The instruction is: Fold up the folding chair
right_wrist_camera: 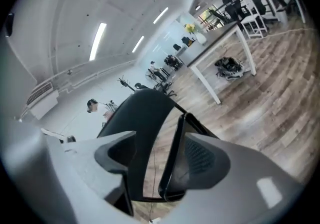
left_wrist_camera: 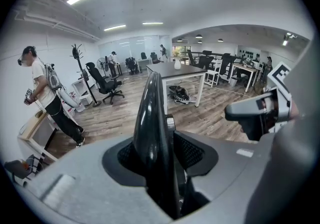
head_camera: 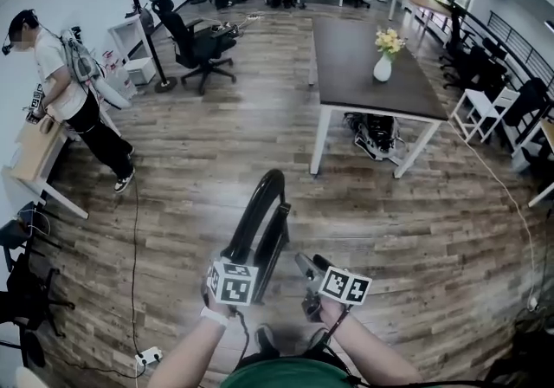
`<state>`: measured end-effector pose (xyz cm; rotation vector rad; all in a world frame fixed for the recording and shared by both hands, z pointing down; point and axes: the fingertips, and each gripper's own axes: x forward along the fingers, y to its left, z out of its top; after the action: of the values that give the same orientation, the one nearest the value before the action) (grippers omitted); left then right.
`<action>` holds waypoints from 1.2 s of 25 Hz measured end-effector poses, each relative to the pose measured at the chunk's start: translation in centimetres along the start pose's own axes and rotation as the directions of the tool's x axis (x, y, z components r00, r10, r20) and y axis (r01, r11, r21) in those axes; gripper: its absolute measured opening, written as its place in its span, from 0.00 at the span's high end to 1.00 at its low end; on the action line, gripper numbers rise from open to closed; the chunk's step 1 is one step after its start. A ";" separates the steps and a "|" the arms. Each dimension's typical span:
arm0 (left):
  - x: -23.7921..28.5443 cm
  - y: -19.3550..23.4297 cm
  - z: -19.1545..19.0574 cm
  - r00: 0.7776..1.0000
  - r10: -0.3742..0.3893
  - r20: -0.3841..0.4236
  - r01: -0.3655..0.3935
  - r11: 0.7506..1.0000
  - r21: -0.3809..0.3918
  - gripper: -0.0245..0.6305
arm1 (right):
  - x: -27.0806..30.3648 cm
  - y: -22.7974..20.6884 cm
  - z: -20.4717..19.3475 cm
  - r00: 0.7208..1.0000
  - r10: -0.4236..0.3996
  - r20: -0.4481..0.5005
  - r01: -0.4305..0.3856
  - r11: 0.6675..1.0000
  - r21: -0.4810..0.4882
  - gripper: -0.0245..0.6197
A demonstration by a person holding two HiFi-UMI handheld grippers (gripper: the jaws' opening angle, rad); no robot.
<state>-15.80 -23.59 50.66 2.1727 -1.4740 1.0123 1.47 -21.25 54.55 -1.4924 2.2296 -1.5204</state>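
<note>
Head view: you steady the chair (head_camera: pixel 260 223), nearly folded flat, upright on the floor (head_camera: pixel 415 230) just ahead, your left hand-held gripper (head_camera: pixel 245 255) clamped on its top edge to keep it standing; your right hand-held gripper (head_camera: pixel 308 268) hangs beside it, jaws apart, empty.

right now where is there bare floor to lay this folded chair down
Widest bare floor: between the folding chair, the dark table and the person. More floor right of the chair, toward the white stool. Crowded: wooden desk and black cable at left, bag under the table.
</note>
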 end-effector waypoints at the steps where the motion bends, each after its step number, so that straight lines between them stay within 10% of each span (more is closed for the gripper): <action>1: -0.1 -0.3 0.0 1.000 -0.006 0.002 0.006 1.000 -0.001 0.69 | -1.2 0.7 1.1 1.000 0.010 0.025 -0.010 1.000 -0.029 0.50; 9: -0.1 -1.7 -1.1 1.000 0.023 -0.021 -0.022 0.997 0.076 0.71 | -10.1 6.8 7.3 0.979 0.102 0.174 -0.034 0.935 -0.353 0.83; 24: -2.3 -1.5 -2.7 0.987 -0.067 0.150 0.080 0.993 -0.088 0.73 | -20.2 16.2 10.2 0.887 0.296 0.354 0.138 0.562 -0.816 0.94; 30: -2.7 -1.0 -3.3 0.971 -0.034 0.238 0.056 0.995 -0.088 0.73 | -20.3 17.2 9.7 0.882 0.307 0.357 0.158 0.522 -0.838 0.94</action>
<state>-16.73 -19.37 51.19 2.3109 -1.5310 0.6723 5.74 -12.28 28.02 -1.6056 2.7345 0.1754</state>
